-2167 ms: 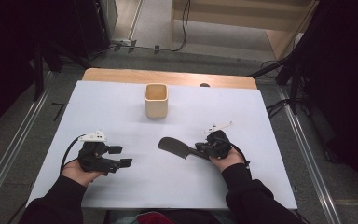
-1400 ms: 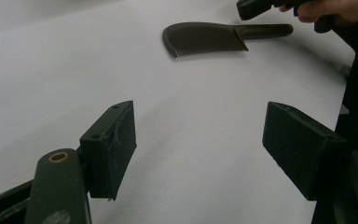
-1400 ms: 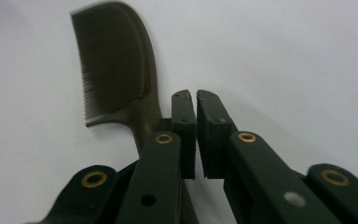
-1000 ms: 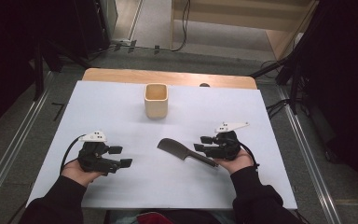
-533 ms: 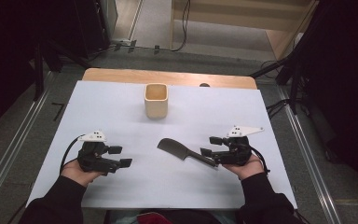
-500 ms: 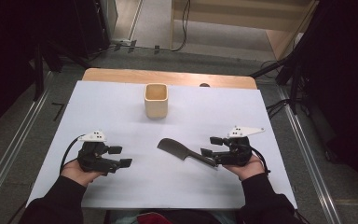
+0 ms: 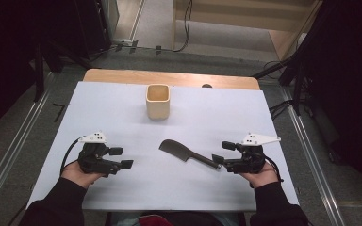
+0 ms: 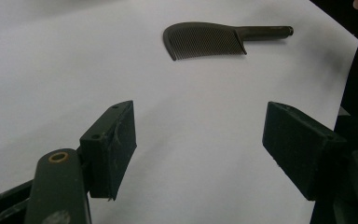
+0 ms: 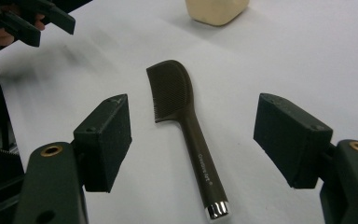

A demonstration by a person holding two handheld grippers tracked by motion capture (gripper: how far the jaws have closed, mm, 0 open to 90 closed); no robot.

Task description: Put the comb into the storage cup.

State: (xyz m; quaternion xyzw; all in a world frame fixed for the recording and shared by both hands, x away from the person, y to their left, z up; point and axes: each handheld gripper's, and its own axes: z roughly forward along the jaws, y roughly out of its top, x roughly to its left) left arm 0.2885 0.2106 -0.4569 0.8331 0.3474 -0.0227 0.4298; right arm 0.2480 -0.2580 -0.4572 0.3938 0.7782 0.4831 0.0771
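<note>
A: Comb position?
B: The comb lies flat on the white surface, handle end just before the right tool.
A: Tool status?
B: Both the right and the left tool gape wide, holding nothing.

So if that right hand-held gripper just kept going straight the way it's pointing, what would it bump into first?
Most likely the dark brown plastic comb lying flat on the white table. The right hand-held gripper has its jaws open, and the comb's silver-tipped handle end points back between them. The beige square cup stands farther on.
</note>
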